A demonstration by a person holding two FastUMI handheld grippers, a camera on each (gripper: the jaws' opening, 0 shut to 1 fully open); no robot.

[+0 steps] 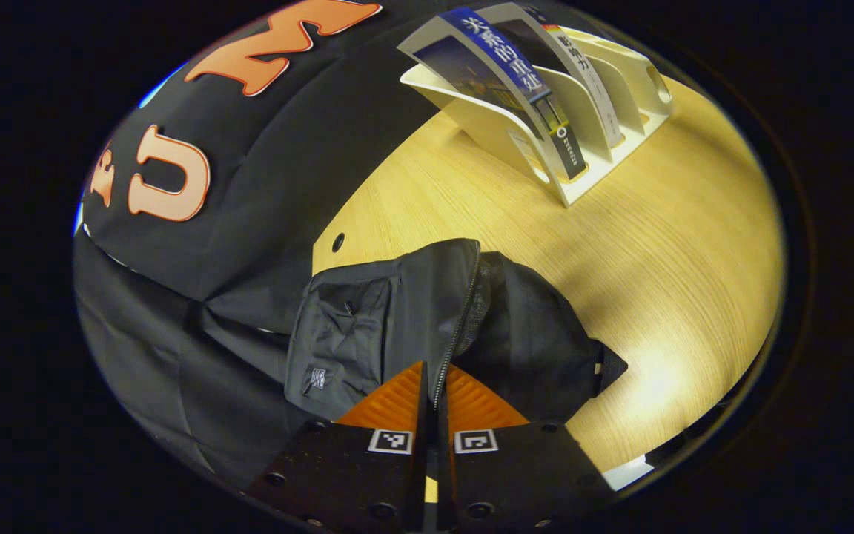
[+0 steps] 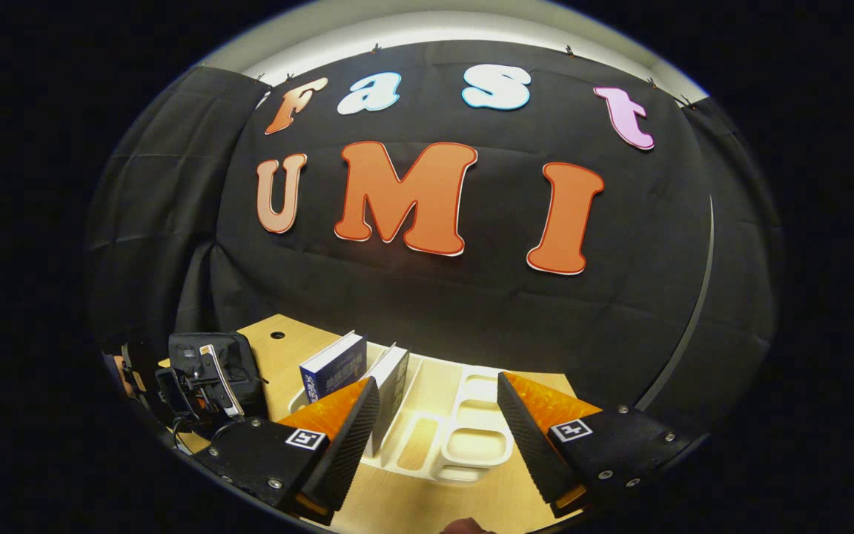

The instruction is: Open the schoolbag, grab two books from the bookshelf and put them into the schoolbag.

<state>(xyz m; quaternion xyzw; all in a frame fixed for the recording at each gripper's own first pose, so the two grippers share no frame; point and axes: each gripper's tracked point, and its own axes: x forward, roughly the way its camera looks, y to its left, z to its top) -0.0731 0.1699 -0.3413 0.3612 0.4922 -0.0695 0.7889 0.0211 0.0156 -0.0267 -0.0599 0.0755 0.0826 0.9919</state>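
A: Item one — the schoolbag point(image 1: 427, 326)?
B: Black, lying on the wooden table point(image 1: 679, 282) near the black cloth wall point(image 1: 271, 178). In the left gripper view its zip line runs from the top of the bag straight down to the fingers, and a dark gap shows along the upper part of it.

A: Left gripper point(image 1: 436, 386)?
B: Orange fingers drawn almost together at the lower end of the zip line. The zip passes between the tips; whether they actually pinch a pull tab, I cannot tell.

A: Item two — the bookshelf point(image 1: 583, 126)?
B: Cream-coloured, with slanted dividers, standing on the table well apart from the bag. Two books lean in it — a blue-spined book point(image 1: 508, 67) in the slot nearest the bag, a white-spined book point(image 1: 583, 67) in the next slot.

A: Right gripper point(image 2: 438, 404)?
B: Fingers spread wide, nothing between them. It hovers just in front of the bookshelf, with the empty slots showing in the gap. Its left finger overlaps the lower edge of the white-spined book; contact cannot be judged.

A: Anything else in the right gripper view?
B: The schoolbag at far left, with the left gripper over it.
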